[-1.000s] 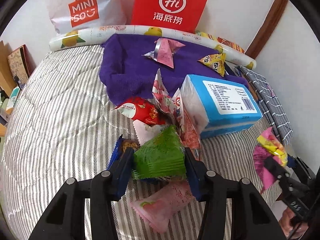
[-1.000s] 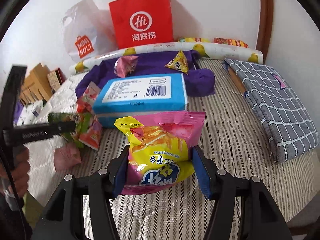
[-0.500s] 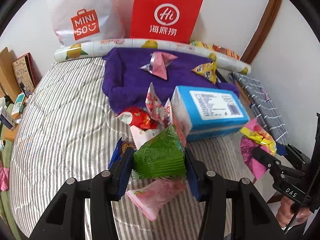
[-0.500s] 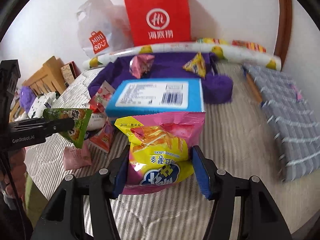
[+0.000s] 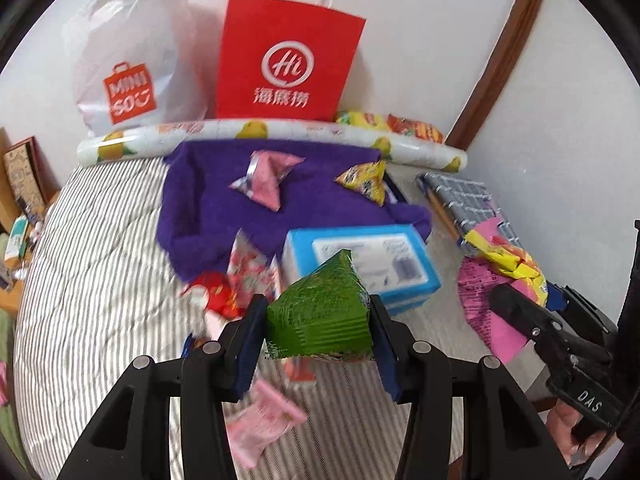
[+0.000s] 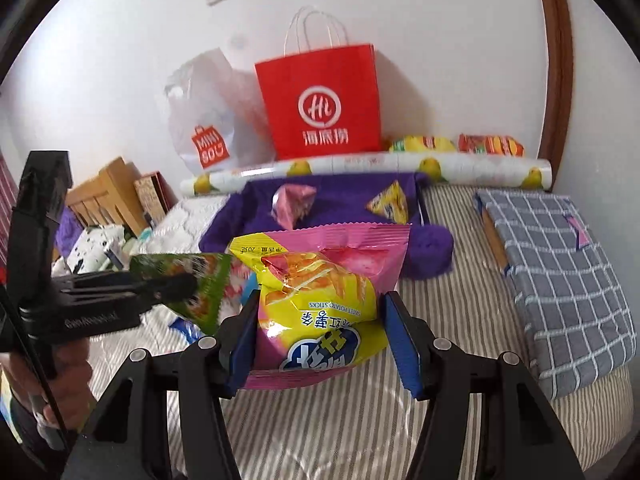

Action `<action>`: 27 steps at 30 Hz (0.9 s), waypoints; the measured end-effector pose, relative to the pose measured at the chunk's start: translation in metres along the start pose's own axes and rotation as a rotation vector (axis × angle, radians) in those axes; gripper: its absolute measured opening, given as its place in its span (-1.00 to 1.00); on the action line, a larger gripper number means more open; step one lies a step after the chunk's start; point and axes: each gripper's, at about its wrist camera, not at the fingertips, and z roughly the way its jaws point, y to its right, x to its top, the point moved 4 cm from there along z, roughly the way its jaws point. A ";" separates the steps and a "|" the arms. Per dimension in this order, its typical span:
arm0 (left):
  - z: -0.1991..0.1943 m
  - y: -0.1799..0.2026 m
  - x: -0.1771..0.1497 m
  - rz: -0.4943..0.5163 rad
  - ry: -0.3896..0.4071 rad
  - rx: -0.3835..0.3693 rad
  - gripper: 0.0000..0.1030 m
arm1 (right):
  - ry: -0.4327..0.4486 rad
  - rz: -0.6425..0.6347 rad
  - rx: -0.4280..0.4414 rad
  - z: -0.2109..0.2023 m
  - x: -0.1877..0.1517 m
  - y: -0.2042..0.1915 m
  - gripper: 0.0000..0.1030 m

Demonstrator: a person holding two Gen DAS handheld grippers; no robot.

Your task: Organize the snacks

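The left hand-held gripper (image 5: 318,320) is clamped on a green snack packet (image 5: 320,316), which is lifted clear of the striped bed (image 5: 100,280). The right hand-held gripper (image 6: 320,332) is clamped on a pink and yellow sweet potato sticks bag (image 6: 320,284), also held above the bed. In the right wrist view the green packet shows at the left, just beside the pink bag.

Below the left gripper lie a pink wrapped snack (image 5: 264,420) near the bed's front edge and a red packet (image 5: 212,292) with a floral packet (image 5: 248,268) toward the middle, blurred. A blue tissue pack (image 5: 400,256) sits just behind them. A purple towel (image 5: 208,208) spreads toward the bed's far edge, carrying a pink pyramid snack (image 5: 268,180) and a yellow pyramid snack (image 5: 366,182), apart from each other. A fruit-printed roll (image 5: 200,136) runs along the far edge; behind it stand a red paper bag (image 5: 288,60) and a white plastic bag (image 5: 128,60). A grey checked cloth (image 6: 560,272) lies along the right edge.
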 end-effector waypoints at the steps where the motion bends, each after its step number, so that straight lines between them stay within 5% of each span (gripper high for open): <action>1: 0.001 0.002 0.006 0.001 0.008 -0.004 -0.08 | 0.008 0.000 -0.002 0.001 0.005 0.000 0.14; 12: 0.023 0.008 0.044 0.006 0.020 -0.022 -0.08 | 0.049 0.042 -0.013 0.028 0.047 0.014 0.14; 27: 0.066 -0.007 0.070 -0.091 0.017 0.080 -0.08 | 0.036 -0.009 0.015 0.084 0.086 0.031 0.13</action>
